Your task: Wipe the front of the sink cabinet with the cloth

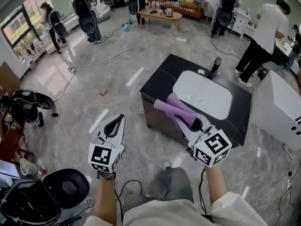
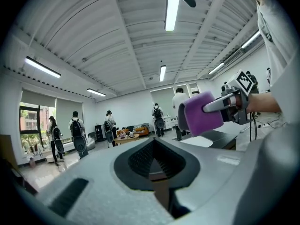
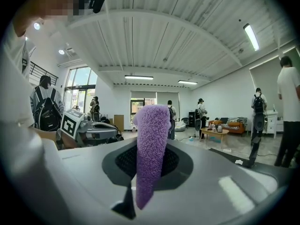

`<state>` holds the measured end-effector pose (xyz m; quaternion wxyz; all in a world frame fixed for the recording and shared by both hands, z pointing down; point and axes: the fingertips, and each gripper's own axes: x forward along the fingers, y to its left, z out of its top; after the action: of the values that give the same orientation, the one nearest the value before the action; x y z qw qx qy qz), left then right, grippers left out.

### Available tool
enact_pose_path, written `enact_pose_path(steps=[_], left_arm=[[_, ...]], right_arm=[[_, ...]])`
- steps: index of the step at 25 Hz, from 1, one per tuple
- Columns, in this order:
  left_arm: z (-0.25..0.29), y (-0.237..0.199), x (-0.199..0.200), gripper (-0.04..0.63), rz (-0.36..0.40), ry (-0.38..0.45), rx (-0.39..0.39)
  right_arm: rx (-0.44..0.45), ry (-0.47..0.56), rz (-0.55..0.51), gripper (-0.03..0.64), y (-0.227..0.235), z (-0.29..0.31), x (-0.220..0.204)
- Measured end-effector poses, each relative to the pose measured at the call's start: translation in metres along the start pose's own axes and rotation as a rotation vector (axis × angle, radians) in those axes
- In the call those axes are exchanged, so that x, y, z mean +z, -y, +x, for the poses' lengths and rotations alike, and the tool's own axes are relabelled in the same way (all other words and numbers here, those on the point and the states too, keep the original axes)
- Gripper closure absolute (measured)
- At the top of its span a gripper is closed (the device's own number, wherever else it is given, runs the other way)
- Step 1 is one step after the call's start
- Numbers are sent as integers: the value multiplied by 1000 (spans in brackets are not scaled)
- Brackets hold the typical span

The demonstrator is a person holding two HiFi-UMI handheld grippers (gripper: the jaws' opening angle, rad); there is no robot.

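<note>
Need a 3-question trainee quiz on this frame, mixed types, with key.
1. Which gripper holds the cloth? A: left. B: right. C: neither.
2. True or false: the cloth is pressed on the cabinet front.
3. Fill in: the left gripper has its jaws ___.
Key: 1 B, the right gripper is shut on it. 2 false, it is held in the air. 3 shut, with nothing between them.

No legible text, labels, numbers or signs.
</note>
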<state>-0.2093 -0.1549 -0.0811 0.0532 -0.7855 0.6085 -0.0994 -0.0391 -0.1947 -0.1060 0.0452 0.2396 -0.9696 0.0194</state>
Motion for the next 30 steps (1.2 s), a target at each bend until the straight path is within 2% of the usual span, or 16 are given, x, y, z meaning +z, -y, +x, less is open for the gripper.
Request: enact_pose_path(steps=[3, 10, 19, 25, 30], left_arm=[[20, -7, -33, 592, 0, -1, 10], [62, -21, -114, 592, -14, 7, 32], [99, -31, -235, 592, -6, -2, 50], [123, -29, -300, 592, 12, 14, 36], [135, -21, -369, 592, 26, 27, 33]], right_arm=[[25, 10, -11, 571, 12, 24, -28], [51, 32, 40, 571, 37, 81, -99], [83, 33, 66, 571, 78, 142, -222], [108, 64, 69, 571, 88, 170, -278], [137, 88, 78, 571, 86, 193, -335]])
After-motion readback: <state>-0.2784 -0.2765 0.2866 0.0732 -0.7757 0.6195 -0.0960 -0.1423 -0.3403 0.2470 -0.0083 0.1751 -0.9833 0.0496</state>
